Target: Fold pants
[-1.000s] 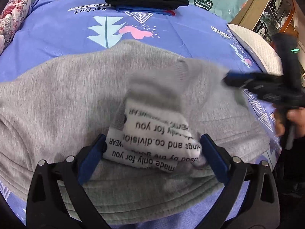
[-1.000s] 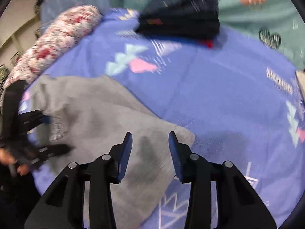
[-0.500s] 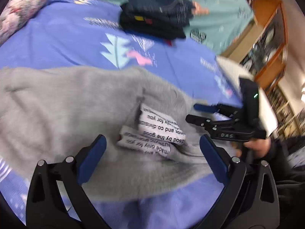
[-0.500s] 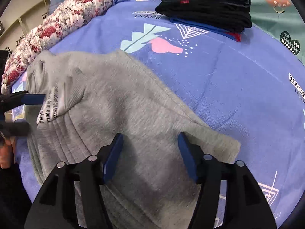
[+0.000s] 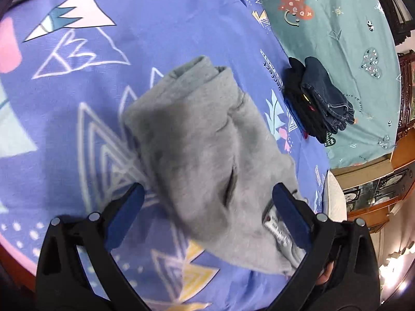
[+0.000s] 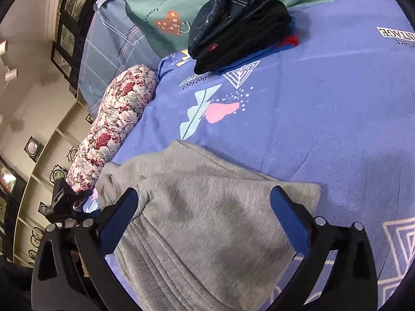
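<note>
One pair of grey pants (image 5: 207,160), folded thick (printed label showing), lying on blue bedspread (image 5: 160,26)

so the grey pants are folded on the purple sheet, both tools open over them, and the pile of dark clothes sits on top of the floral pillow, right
Not quite: the pile of dark clothes lies on the bed where the purple sheet meets the teal one, apart from the floral pillow, as the right wrist view shows. The rest holds: the grey pants are folded and the left tool and right tool are open.
</note>
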`<state>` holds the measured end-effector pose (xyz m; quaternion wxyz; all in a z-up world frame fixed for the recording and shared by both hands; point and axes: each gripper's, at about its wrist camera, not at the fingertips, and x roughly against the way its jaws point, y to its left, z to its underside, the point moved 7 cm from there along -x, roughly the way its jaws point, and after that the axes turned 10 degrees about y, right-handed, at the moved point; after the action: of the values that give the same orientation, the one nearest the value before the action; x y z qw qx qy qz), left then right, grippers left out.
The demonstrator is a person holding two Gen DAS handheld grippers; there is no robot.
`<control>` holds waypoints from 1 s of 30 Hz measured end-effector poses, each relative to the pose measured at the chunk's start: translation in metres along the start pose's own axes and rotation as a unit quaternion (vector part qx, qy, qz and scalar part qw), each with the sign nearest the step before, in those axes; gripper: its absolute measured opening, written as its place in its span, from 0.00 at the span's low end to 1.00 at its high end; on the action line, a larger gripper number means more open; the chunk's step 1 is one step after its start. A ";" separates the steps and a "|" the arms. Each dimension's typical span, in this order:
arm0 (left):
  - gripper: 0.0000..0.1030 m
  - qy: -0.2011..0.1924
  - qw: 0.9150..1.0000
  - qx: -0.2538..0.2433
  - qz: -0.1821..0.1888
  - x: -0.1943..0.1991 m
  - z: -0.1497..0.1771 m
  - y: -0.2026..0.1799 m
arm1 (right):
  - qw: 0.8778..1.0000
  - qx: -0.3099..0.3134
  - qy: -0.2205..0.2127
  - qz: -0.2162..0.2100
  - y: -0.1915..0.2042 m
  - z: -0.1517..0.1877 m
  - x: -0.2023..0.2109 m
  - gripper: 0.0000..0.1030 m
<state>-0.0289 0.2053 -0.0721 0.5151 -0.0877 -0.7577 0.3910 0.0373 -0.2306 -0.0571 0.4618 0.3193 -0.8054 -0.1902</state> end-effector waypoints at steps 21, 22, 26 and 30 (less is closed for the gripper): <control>0.54 -0.033 0.999 0.025 0.026 -0.038 -0.027 -0.024 | 0.998 -0.050 0.043 -0.022 -0.015 0.005 -0.001 0.99; 0.26 -0.040 0.999 -0.002 0.005 -0.036 -0.024 -0.035 | 0.998 -0.052 0.040 -0.021 -0.016 0.004 0.001 0.99; 0.20 -0.093 0.975 -0.198 -0.040 -0.010 0.017 -0.138 | 0.997 -0.067 0.013 -0.019 -0.024 0.003 0.021 0.99; 0.20 -0.079 0.926 -0.369 -0.025 -0.022 0.089 -0.241 | 0.996 -0.083 -0.034 -0.015 -0.030 -0.001 0.057 0.99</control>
<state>-0.0300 -0.0150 0.0627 0.3943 -0.2218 -0.8886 0.0761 0.0274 -0.2918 -0.0394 0.4563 0.2852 -0.7972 -0.2739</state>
